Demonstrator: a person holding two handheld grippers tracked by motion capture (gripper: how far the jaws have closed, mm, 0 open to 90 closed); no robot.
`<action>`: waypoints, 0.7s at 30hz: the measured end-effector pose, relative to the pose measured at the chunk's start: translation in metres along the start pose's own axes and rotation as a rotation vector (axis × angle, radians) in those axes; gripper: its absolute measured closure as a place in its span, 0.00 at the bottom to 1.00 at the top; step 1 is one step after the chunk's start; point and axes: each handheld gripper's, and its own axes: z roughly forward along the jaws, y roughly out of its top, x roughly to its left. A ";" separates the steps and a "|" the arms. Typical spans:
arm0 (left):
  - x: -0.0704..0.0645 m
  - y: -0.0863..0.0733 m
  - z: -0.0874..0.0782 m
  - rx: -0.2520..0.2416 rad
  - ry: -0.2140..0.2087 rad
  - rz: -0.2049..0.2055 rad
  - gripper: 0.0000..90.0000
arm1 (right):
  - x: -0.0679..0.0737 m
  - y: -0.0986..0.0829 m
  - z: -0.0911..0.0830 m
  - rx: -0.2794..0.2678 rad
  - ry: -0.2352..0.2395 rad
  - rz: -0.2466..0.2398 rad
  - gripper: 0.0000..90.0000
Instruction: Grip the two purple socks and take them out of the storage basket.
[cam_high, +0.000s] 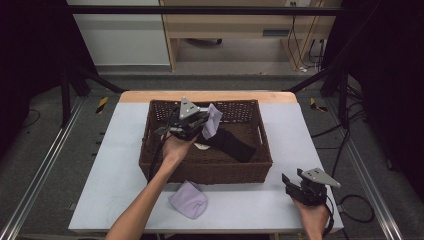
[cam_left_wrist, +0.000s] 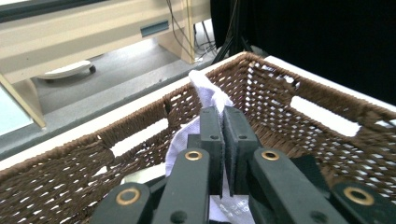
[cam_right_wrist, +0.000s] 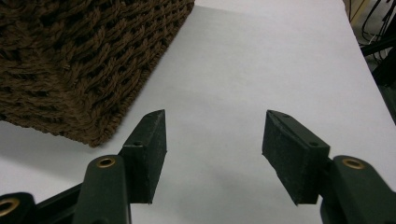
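Lilac cloth hangs pinched in our left gripper above the basket, jaws shut tight on it w/ a pale fold poking up past the tips in the left gripper view. It looks thin, soft & v. light, so we judge it will droop and swing rather than hold shape; a grip on a bunched fold, as now, seems safer than a single edge, which could slide out of the flat rubbery pads. Our basket is dark brown wicker, rectangular, rough weave w/ slot handles in the walls; loose cloth could snag on that weave. Inside lies a black cloth, limp too, plus something small & pale under the hand that we can't make out. A 2nd lilac cloth sits crumpled on the table just in front of the basket. Our right gripper rests low at the table's near right corner, jaws apart & holding nothing, close to the basket corner. Table top is smooth, matte, pale grey.
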 end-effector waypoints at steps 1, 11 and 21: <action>0.000 0.001 -0.005 -0.013 -0.007 -0.012 0.96 | 0.000 0.000 0.000 0.000 -0.001 0.001 0.45; -0.002 0.005 -0.064 -0.119 -0.041 -0.003 0.96 | 0.000 0.000 -0.001 0.003 -0.004 0.003 0.45; -0.005 -0.001 -0.114 -0.176 -0.078 0.024 0.96 | 0.000 -0.001 -0.001 0.002 -0.010 0.006 0.45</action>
